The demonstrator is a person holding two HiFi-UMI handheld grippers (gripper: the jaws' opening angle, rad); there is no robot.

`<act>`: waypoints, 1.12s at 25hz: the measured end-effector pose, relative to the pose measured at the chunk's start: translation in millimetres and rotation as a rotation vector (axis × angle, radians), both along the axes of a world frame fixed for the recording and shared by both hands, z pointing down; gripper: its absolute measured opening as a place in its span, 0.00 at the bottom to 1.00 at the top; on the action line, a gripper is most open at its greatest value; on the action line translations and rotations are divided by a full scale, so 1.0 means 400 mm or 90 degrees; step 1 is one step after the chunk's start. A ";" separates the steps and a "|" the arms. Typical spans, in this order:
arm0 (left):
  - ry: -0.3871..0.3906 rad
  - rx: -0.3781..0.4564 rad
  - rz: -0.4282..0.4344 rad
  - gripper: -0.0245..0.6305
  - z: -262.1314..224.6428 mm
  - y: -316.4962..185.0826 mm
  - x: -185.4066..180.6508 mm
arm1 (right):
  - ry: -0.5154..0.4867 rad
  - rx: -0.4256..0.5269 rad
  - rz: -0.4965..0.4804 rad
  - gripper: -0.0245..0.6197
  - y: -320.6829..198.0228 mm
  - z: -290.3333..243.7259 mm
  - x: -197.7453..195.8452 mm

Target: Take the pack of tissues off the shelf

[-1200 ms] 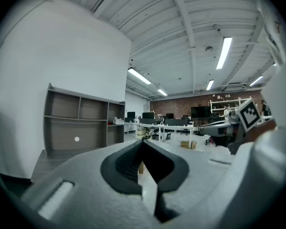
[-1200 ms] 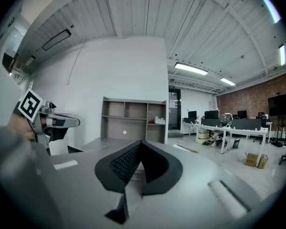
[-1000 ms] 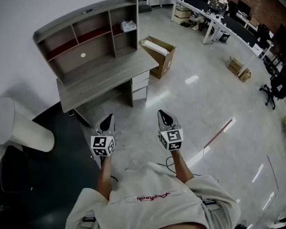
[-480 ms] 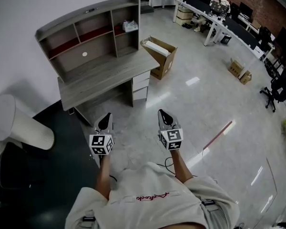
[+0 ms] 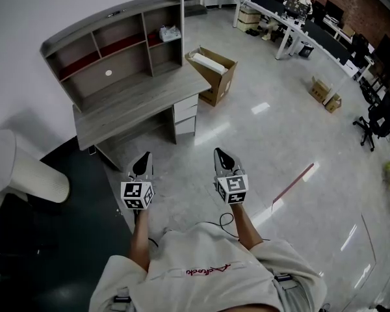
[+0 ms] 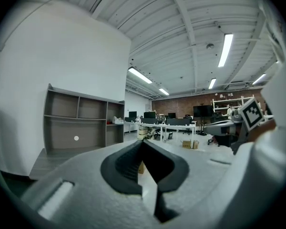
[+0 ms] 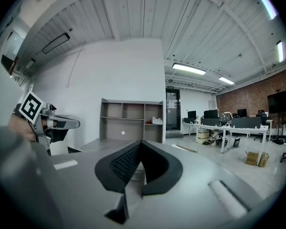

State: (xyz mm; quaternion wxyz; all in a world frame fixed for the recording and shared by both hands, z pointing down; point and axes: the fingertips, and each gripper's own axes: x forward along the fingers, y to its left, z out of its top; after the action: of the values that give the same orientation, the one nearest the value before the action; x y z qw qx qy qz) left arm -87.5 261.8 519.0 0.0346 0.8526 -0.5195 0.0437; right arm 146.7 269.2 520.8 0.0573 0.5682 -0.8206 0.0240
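Note:
The pack of tissues [image 5: 169, 33] is a small white bundle in the upper right compartment of the grey shelf unit [image 5: 110, 51], which stands on a desk against the white wall. It also shows far off in the left gripper view as the tissues [image 6: 117, 120] and in the right gripper view as the tissues [image 7: 157, 121]. My left gripper [image 5: 144, 159] and right gripper [image 5: 221, 154] are held side by side over the floor, well short of the desk. Both point toward it. Each has its jaws together with nothing between them.
An open cardboard box [image 5: 212, 77] stands on the floor right of the desk [image 5: 140, 106]. A white ribbed cylinder [image 5: 26, 174] lies at the left on a dark floor patch. Office tables [image 5: 292, 25], small boxes [image 5: 326, 93] and chairs fill the far right.
The head view has shifted a little, so the desk and shelf sit slightly further left. Both grippers keep the same pose and stay shut.

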 end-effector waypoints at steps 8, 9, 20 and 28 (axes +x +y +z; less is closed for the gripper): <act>0.003 -0.005 -0.019 0.04 0.027 0.008 0.087 | 0.002 -0.007 -0.032 0.05 -0.009 0.029 0.065; 0.002 -0.005 -0.020 0.04 0.029 0.008 0.096 | 0.001 -0.009 -0.032 0.05 -0.013 0.033 0.074; -0.002 -0.017 -0.017 0.04 0.061 -0.096 0.124 | 0.000 -0.018 -0.045 0.05 -0.127 0.062 0.081; 0.010 -0.019 0.009 0.04 0.082 -0.318 0.119 | 0.014 -0.024 -0.033 0.05 -0.335 0.074 0.057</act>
State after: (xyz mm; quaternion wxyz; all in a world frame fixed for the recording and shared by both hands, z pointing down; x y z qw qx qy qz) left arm -39.9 134.5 551.7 0.0510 0.8559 -0.5127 0.0451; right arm 169.4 135.2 550.5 0.0780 0.5454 -0.8339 0.0319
